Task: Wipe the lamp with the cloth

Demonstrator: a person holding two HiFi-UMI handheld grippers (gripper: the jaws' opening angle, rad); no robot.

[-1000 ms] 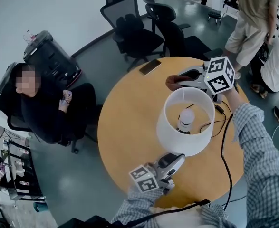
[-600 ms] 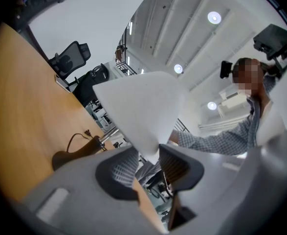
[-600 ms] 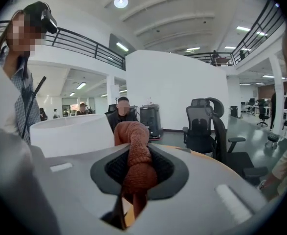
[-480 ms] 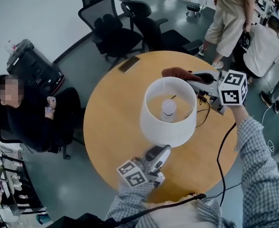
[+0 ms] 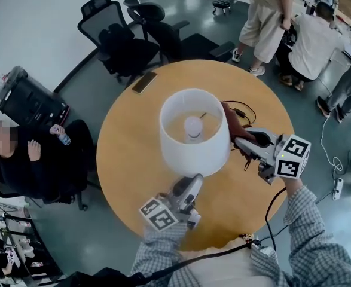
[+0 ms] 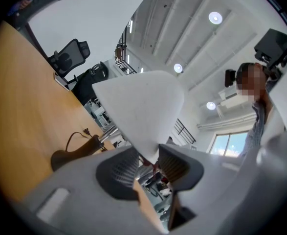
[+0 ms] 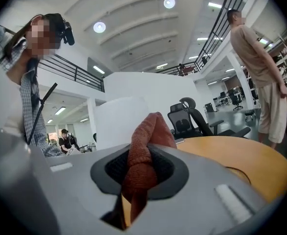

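Observation:
A lamp with a white drum shade (image 5: 194,153) stands on the round wooden table (image 5: 124,154), its bulb (image 5: 192,125) visible from above. My left gripper (image 5: 193,184) is at the shade's near lower rim. In the left gripper view the shade's edge (image 6: 143,106) sits between the closing jaws of the left gripper (image 6: 150,161), pinched by the pads. My right gripper (image 5: 238,140) is shut on a reddish-brown cloth (image 5: 230,123), which lies against the shade's right side. In the right gripper view the cloth (image 7: 143,148) bunches up out of the jaws, with the shade (image 7: 119,121) just behind it.
A phone (image 5: 144,82) lies at the table's far edge. The lamp's black cord (image 5: 242,108) loops on the table behind the cloth. Office chairs (image 5: 112,37) stand beyond the table, a person sits at the left (image 5: 20,160), and others are at the back right (image 5: 271,17).
My right gripper has swung the cloth from the far side of the shade round to its right side, nearer to me. The left gripper has stayed at the shade's near rim.

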